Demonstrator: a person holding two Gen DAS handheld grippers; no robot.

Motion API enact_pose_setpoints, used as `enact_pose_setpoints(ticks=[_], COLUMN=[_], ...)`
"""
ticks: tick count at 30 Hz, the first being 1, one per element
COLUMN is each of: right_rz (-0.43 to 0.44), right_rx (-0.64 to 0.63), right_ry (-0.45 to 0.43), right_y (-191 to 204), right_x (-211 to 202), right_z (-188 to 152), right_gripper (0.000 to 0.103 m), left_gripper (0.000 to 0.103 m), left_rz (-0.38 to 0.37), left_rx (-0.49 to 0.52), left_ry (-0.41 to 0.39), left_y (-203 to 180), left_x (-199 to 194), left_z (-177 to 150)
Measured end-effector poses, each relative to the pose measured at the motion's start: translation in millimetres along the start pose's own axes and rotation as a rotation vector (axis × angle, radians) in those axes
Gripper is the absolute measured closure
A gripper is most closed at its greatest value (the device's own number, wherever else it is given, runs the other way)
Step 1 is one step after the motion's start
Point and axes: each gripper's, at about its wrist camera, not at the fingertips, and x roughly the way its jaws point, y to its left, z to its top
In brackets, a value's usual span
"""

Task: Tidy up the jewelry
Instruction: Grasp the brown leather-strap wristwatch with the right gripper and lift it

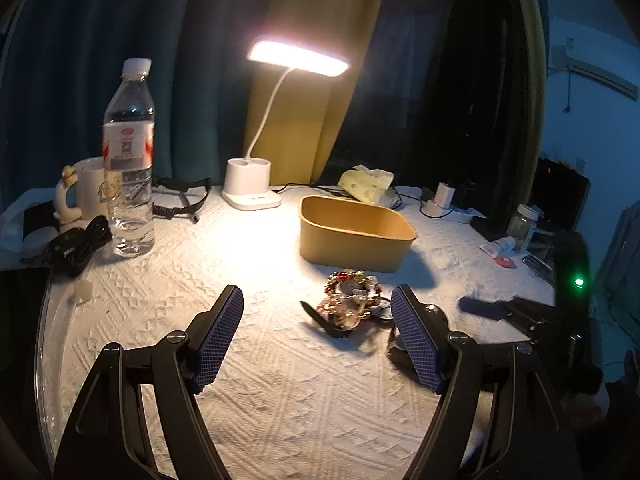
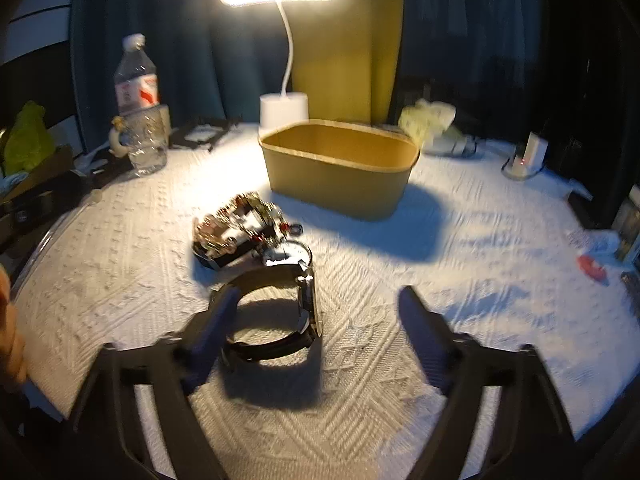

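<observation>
A tangle of gold and red jewelry lies on the white textured cloth, in front of an open yellow box. My left gripper stands open just short of it, with the pile ahead and a little to the right. In the right wrist view the same pile sits beyond a wristwatch standing on its edge, strap looped. My right gripper is open around the watch. Its left finger is at the strap and its right finger is well apart from it. The yellow box is empty.
A water bottle, a mug and black cables crowd the far left. A lit desk lamp and a tissue pack stand behind the box. Small clutter lines the right edge. A hand shows at the left border.
</observation>
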Motion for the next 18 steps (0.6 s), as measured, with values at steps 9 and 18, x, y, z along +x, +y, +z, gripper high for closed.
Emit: enact_pose_setpoints(ticks=[9, 18], right_rz=[0.074, 0.088], right_rx=[0.029, 0.072], right_ry=[0.041, 0.001], right_y=[-3.8, -22.3], right_x=[13.7, 6.5], right_z=[0.0, 11.2], right_gripper=[0.091, 0.092], left_gripper=[0.024, 0.024], left_rz=[0.0, -0.006], left_rx=[-0.015, 0.034], left_ry=[0.039, 0.11], left_y=[9.7, -5.1], left_x=[13.2, 40.5], left_z=[-1.2, 4.8])
